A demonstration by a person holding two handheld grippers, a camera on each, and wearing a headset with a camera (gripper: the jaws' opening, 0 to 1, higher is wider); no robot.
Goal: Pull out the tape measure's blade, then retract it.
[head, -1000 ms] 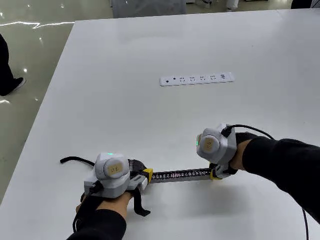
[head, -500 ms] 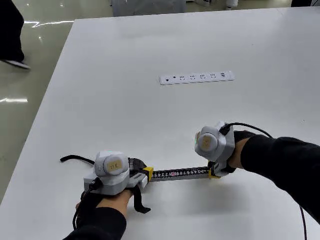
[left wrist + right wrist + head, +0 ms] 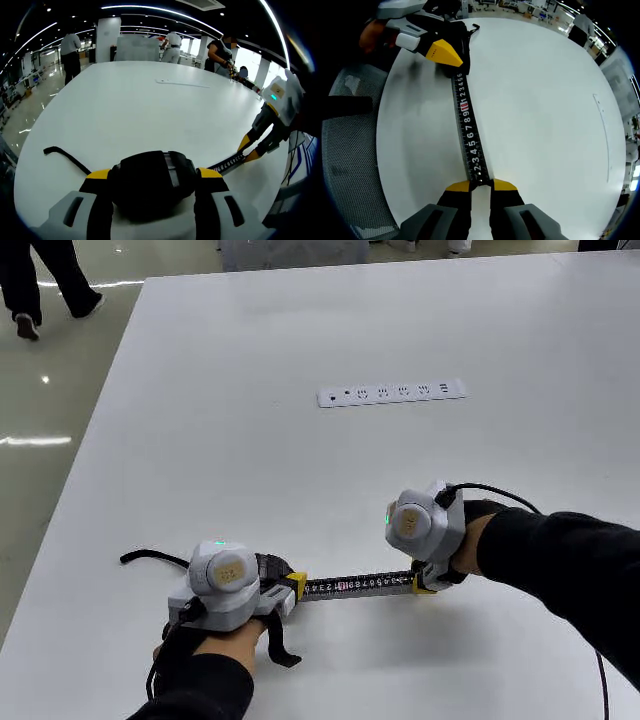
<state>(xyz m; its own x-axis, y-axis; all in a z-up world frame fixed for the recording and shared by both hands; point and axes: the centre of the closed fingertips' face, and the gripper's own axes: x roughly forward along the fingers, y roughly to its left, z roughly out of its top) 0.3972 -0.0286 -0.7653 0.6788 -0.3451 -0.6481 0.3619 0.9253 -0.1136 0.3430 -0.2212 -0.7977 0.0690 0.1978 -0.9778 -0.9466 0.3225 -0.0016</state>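
Right gripper (image 3: pixel 481 186), clamped on the blade (image 3: pixel 467 130) tip, has slid back toward the case (image 3: pixel 152 185). The span is shorter than a second ago, so retraction looks under way. Left gripper (image 3: pixel 278 588) squeezes the case near the tabletop's (image 3: pixel 300 470) front edge. Strap (image 3: pixel 150 560) trails left; power strip (image 3: pixel 392 393) lies well clear, and nothing blocks.

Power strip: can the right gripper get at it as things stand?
Probably not yet: the right gripper is shut on the tip of the blade. The table between it and the power strip lies bare, so once it lets go the way looks free.
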